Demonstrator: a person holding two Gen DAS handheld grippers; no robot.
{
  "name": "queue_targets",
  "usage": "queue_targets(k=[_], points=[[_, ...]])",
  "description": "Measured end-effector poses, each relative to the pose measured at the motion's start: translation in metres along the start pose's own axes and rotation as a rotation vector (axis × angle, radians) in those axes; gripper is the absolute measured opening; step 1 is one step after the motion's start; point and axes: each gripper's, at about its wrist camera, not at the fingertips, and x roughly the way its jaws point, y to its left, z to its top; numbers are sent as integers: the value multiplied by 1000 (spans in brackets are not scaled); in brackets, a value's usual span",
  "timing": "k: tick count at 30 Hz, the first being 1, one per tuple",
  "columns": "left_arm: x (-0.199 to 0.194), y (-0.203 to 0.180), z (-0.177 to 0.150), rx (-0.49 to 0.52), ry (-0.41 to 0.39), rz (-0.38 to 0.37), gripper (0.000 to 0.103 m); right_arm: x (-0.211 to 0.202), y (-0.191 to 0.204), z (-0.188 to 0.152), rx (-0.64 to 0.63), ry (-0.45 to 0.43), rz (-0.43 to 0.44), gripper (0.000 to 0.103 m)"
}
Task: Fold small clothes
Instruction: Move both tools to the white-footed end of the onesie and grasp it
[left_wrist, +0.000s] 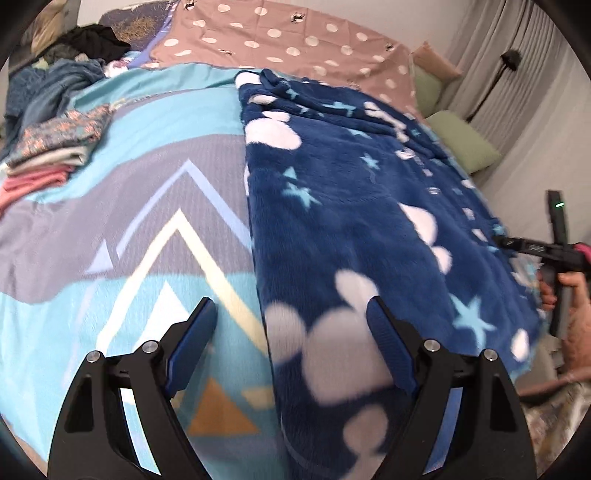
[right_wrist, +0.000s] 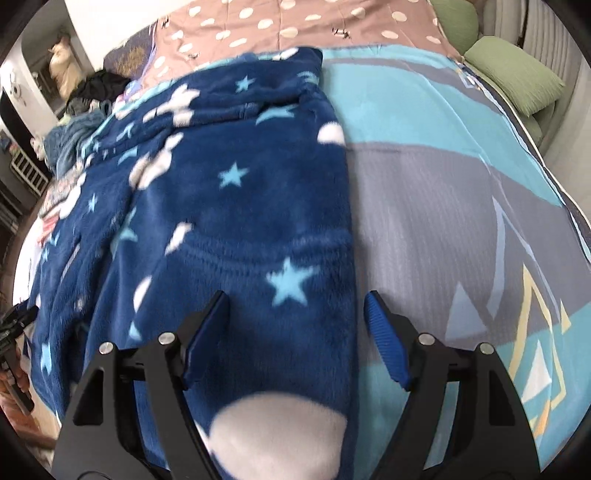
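Navy-blue plush fleece garment (left_wrist: 354, 206) printed with white mouse-head shapes and pale blue stars lies spread flat on the bed, on top of a turquoise-and-grey bedspread with triangle patterns (left_wrist: 140, 206); a row of small snaps runs down it toward its right side, and its far end is bunched into soft folds near a dusty-pink cover with white polka dots (left_wrist: 288, 40). In the right wrist view the same fleece garment (right_wrist: 236, 206) has a straight long edge running down the middle of the frame, with bare bedspread (right_wrist: 436, 206) to its right. The left tongs (left_wrist: 291, 317) hang wide open above the garment's left edge, one finger over the bedspread and the other over the fleece, holding nothing. The right tongs (right_wrist: 295, 310) are likewise spread wide over the garment's right edge, empty; whether the pads touch the cloth cannot be told. A stack of folded clothes in pink, grey and floral fabric (left_wrist: 48, 151) sits at the bed's far left, and green pillows (left_wrist: 461, 144) lie at the right.
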Motion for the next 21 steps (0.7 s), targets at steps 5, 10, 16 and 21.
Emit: queue_targets(k=[5,10,16,21], points=[[-11,7,-12,-5,-15,-182,84,-3,0,-6,-37,84,11,77],[-4,1,-12,3,-13,-323,84,8,9,9,-17,119,9,78],[-3,12,-13,-35,-28,-358,71,12,13,12,-8,118,-2,81],[0,32,-12,-127,-8,-368,45,3,8,-3,25,75,20,81]])
